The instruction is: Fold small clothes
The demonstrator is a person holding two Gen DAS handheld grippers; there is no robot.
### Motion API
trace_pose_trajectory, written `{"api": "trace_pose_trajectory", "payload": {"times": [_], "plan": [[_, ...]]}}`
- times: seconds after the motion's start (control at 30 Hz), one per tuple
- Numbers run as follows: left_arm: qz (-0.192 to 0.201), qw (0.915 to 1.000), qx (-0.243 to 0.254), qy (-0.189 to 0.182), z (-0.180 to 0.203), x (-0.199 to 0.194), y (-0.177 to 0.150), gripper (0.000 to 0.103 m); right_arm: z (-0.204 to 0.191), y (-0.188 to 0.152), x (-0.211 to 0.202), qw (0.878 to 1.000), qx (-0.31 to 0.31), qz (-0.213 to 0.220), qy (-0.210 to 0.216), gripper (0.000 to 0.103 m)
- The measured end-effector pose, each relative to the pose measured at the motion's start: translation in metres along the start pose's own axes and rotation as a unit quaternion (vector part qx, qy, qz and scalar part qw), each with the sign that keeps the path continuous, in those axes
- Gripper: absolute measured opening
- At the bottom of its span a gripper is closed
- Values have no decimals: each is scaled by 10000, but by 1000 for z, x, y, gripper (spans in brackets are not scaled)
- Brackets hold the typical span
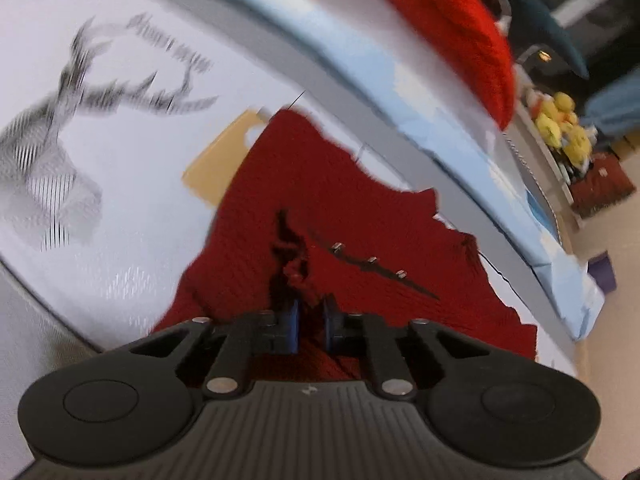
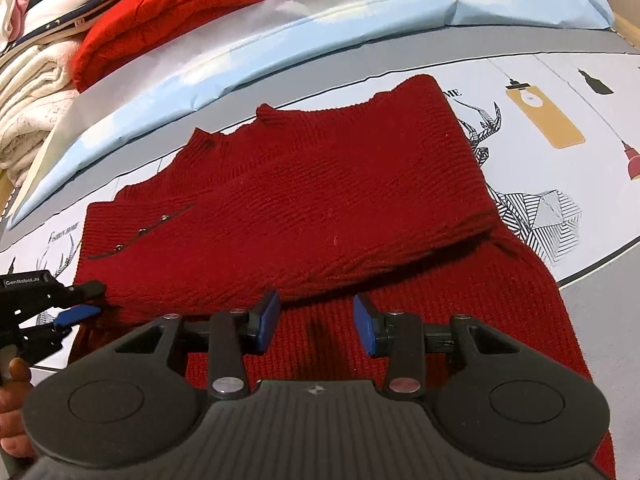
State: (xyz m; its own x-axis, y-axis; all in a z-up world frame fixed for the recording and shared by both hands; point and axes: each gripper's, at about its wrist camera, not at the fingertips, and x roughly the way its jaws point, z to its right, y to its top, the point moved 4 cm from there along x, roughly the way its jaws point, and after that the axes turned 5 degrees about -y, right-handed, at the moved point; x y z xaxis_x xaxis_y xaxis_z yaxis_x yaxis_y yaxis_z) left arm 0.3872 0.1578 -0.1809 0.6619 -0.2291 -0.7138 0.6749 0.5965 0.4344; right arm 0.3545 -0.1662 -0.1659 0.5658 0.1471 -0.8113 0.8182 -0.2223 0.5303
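A dark red knit sweater (image 2: 320,200) lies on the printed bed sheet (image 2: 560,80), with one part folded across its body. Three small metal studs (image 2: 142,232) run along a slit near its left side. In the left wrist view my left gripper (image 1: 311,314) is shut, with a bunched pinch of the sweater (image 1: 320,200) between its blue pads. The right wrist view shows that gripper (image 2: 98,300) at the sweater's left edge. My right gripper (image 2: 316,320) hovers open over the near part of the sweater, and nothing sits between its pads.
A light blue folded sheet (image 2: 280,40) lies beyond the sweater. A bright red knit (image 2: 180,12) and cream clothes (image 2: 32,100) are stacked at the back left. Yellow plush toys (image 1: 560,128) sit on a shelf past the bed. A person's hand (image 2: 12,400) holds the left gripper.
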Motion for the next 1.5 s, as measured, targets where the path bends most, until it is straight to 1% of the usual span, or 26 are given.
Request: {"api": "trace_pose_trajectory", "payload": {"times": [0.07, 0.13, 0.2, 0.27, 0.3, 0.37, 0.4, 0.47, 0.53, 0.57, 0.6, 0.67, 0.7, 0.77, 0.83, 0.93, 1.07, 1.23, 1.3, 1.4, 1.47, 1.5], "plan": [[314, 9987, 396, 60, 13, -11, 4, 11, -1, 0, 1, 10000, -6, 0, -3, 43], [765, 9937, 790, 225, 24, -25, 8, 11, -2, 1, 1, 10000, -21, 10, 5, 43], [994, 9896, 966, 384, 26, -30, 12, 12, -2, 2, 2, 10000, -13, 24, 9, 43], [895, 9918, 772, 485, 17, -28, 14, 17, 0, 3, 3, 10000, 40, 16, -5, 43], [871, 9925, 624, 582, 11, -27, 15, 17, 0, 3, 4, 10000, 58, 8, -19, 43], [956, 9908, 544, 785, 5, -30, 17, 18, 4, 4, 5, 9999, 97, -4, -71, 43], [1031, 9898, 576, 797, 6, -33, 18, 18, 5, 4, 6, 9999, 121, -6, -89, 43], [1108, 9897, 648, 642, 11, -37, 20, 18, 9, 6, 7, 9998, 185, 4, -116, 43], [1049, 9908, 742, 433, 16, -35, 19, 18, 12, 8, 7, 9996, 227, 30, -154, 43], [940, 9917, 787, 396, 17, -30, 17, 18, 14, 9, 8, 9995, 251, 37, -175, 43], [744, 9930, 815, 430, 16, -22, 14, 20, 16, 9, 8, 9994, 275, 36, -186, 43], [248, 9926, 876, 803, 8, -4, 7, 19, 18, 11, 8, 9993, 324, 31, -193, 43], [201, 9918, 926, 853, 6, -1, 4, 18, 20, 11, 8, 9992, 336, 33, -203, 43], [259, 9907, 1013, 865, 10, -5, 6, 19, 22, 12, 8, 9991, 353, 43, -229, 43], [327, 9907, 1070, 771, 18, -14, 9, 21, 25, 13, 7, 9989, 394, 43, -239, 43], [285, 9924, 1010, 636, 25, -25, 14, 21, 28, 15, 5, 9985, 478, 38, -259, 43], [408, 9880, 1345, 639, 37, -48, 20, 21, 28, 21, -5, 9982, 547, 105, -223, 43], [625, 9843, 1564, 535, 47, -89, 25, 21, 26, 30, -35, 9981, 421, 400, -183, 43], [734, 9815, 1691, 525, 51, -105, 23, 22, 27, 33, -54, 9971, 386, 617, -230, 43], [921, 9719, 2075, 626, 59, -130, 14, 21, 32, 40, -86, 9929, 353, 1096, -310, 43], [1029, 9647, 2317, 716, 63, -150, 5, 22, 35, 43, -115, 9886, 278, 1429, -397, 43], [1071, 9619, 2403, 747, 64, -162, -1, 22, 37, 43, -131, 9863, 265, 1582, -373, 43]]}}
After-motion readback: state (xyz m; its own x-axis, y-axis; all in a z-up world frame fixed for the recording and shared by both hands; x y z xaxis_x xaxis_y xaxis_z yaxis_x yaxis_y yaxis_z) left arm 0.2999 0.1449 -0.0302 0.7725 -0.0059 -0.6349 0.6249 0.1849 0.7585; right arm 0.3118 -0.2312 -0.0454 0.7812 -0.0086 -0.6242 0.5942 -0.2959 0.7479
